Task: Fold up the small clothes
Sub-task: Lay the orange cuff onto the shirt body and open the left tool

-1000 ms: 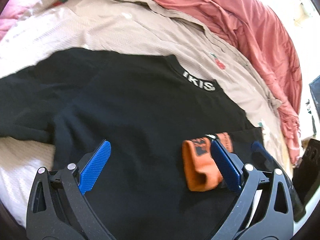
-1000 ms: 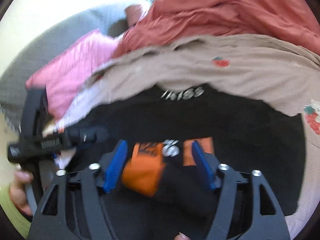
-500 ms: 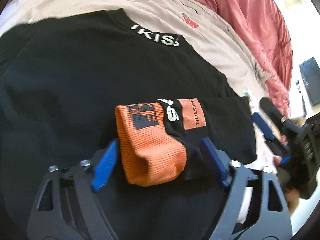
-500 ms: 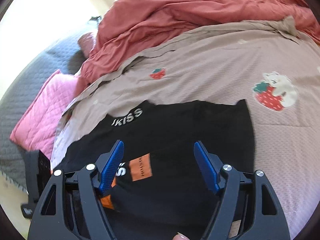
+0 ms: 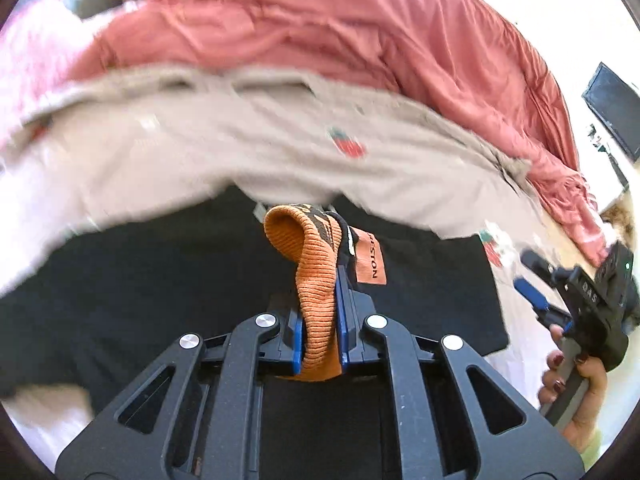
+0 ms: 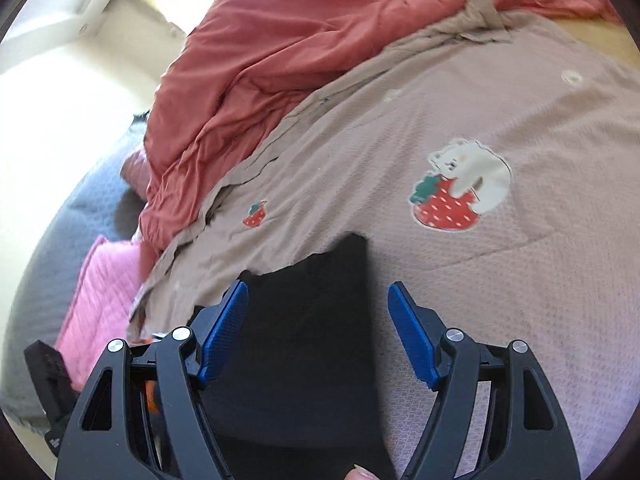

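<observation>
1. The left gripper (image 5: 320,312) is clamped on the orange sock (image 5: 318,280), lifted above the black shirt (image 5: 160,280).
2. The right gripper (image 6: 318,336) hangs released over the shirt's edge.
3. Judged step: clearing the sock; next, set it aside on the beige sheet (image 6: 440,120).

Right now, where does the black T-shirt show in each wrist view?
Left wrist view: the black T-shirt spans the middle band, behind the orange sock held by the left gripper.
Right wrist view: its edge lies at bottom centre, between the right gripper's open fingers.
Shared landmark: the small strawberry print on the beige cover.
</observation>
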`<action>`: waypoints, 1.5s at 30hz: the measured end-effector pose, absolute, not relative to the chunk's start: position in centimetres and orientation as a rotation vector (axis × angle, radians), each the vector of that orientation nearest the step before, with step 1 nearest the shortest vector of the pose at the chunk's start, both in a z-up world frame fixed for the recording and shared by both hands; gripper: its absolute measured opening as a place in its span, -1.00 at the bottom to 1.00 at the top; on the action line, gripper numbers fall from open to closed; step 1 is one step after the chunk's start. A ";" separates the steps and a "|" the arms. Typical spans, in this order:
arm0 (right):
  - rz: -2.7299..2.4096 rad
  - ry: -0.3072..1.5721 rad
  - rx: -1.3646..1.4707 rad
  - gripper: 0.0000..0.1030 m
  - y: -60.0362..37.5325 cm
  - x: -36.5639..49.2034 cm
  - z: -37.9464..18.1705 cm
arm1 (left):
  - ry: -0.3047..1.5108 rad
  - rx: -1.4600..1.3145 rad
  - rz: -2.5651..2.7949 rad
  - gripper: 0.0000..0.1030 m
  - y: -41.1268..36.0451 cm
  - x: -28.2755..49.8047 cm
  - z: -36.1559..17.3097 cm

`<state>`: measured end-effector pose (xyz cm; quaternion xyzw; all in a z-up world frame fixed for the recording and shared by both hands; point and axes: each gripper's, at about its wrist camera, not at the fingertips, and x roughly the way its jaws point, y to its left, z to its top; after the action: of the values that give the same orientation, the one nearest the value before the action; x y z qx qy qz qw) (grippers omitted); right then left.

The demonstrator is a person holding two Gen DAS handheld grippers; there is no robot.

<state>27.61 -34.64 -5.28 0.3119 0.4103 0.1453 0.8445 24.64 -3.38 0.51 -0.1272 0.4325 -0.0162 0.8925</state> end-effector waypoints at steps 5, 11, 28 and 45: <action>0.307 0.878 0.585 0.40 -33.4 27.7 -5.2 | 0.893 -0.218 0.033 -0.88 -0.8 24.8 0.7; 0.322 0.882 0.381 0.40 -29.6 27.2 -4.8 | 0.968 -0.235 0.085 -0.88 2.2 25.1 -2.4; 0.398 1.062 0.021 0.33 -21.0 26.4 -9.4 | 1.093 -0.249 0.162 -0.69 5.9 25.2 -6.4; 0.459 0.974 0.063 0.41 -21.4 25.0 -6.1 | 1.060 -0.055 0.087 -0.47 -0.4 23.2 -5.2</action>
<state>24.96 -21.43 -6.10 0.0299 0.4635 0.2185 0.8582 23.19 -0.39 -5.21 -0.0262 0.5053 0.0416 0.8616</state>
